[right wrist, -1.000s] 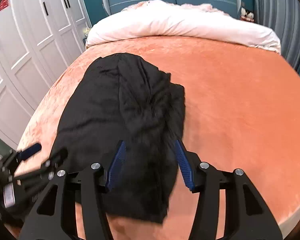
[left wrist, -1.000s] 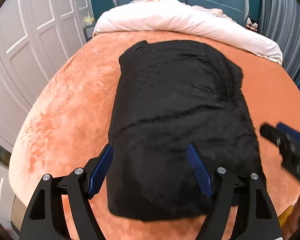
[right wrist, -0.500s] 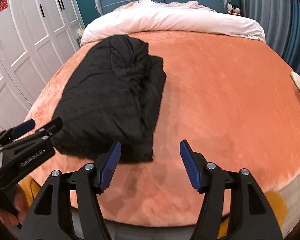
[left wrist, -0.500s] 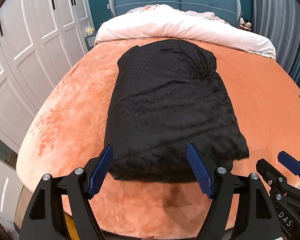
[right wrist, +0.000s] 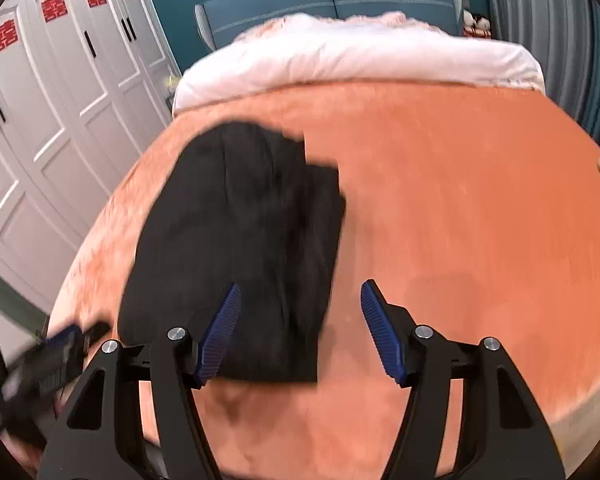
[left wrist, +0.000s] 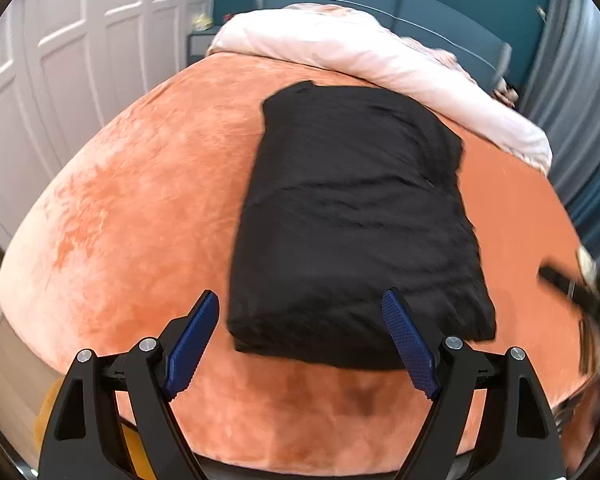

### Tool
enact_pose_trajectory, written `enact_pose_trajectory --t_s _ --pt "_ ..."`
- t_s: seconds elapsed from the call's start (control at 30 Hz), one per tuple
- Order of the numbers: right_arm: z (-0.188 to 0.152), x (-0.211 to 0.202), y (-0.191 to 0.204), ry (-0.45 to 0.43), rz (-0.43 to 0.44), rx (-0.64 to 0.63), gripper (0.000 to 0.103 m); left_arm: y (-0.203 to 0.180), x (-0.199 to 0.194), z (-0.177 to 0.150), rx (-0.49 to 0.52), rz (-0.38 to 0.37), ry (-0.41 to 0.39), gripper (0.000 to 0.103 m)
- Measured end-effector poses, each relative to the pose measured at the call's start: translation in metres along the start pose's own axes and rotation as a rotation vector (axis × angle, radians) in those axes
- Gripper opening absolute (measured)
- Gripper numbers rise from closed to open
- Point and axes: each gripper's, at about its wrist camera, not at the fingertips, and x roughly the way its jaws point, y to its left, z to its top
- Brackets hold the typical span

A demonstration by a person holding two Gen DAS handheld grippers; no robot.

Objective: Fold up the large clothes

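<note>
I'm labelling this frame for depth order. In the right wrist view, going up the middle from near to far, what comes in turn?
Right tongs → black garment → orange blanket → white duvet → blue headboard.

Right gripper (right wrist: pixel 300 334) hovering over near edge of orange bedspread (right wrist: pixel 460 208), jaws standing apart after just opening further, nothing between blue pads (right wrist: pixel 220 336). Black folded garment (right wrist: pixel 240 240) lying flat on bedspread, left of centre, its near right corner showing behind left pad. Left gripper (right wrist: pixel 56 356) poking in at lower left, blurred, beside garment's near left corner; contact unclear. White duvet (right wrist: pixel 356 64) bunching at far end against blue headboard (right wrist: pixel 328 0). White wardrobe doors (right wrist: pixel 60 100) with red stickers at left.
</note>
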Motion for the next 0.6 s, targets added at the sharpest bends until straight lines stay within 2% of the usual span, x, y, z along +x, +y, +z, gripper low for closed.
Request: enact_pose_trajectory --t_s 0.1,0.13,0.2,0.37,0.4,0.43,0.47,0.53,0.6 --pt "0.046 0.030 0.002 -0.001 0.031 0.023 0.062 0.020 0.007 0.003 -0.044 -0.003 0.024 0.081" --pt "0.061 0.046 0.002 0.012 0.057 0.047 0.068 0.027 0.011 0.003 -0.065 -0.013 0.036 0.081" --pt "0.081 0.075 -0.001 0.041 0.087 0.110 0.069 0.037 0.017 0.001 -0.091 -0.033 0.055 0.081" --pt "0.102 0.146 -0.008 0.127 0.101 0.272 0.068 0.050 0.033 0.003 -0.093 -0.046 0.080 0.081" --pt "0.102 0.159 -0.008 0.152 0.126 0.286 0.062 0.051 0.035 0.006 -0.091 -0.047 0.077 0.081" --pt "0.101 0.170 -0.006 0.179 0.159 0.287 0.032 0.051 0.037 0.009 -0.090 -0.049 0.072 0.081" --pt "0.101 0.175 -0.004 0.194 0.163 0.282 0.012 0.050 0.038 0.014 -0.083 -0.054 0.063 0.081" --pt "0.097 0.167 -0.006 0.148 0.164 0.280 0.005 0.046 0.039 0.022 -0.064 -0.058 0.048 0.081" --pt "0.086 0.149 -0.017 0.092 0.167 0.298 0.003 0.037 0.038 0.030 -0.029 -0.066 0.026 0.081"
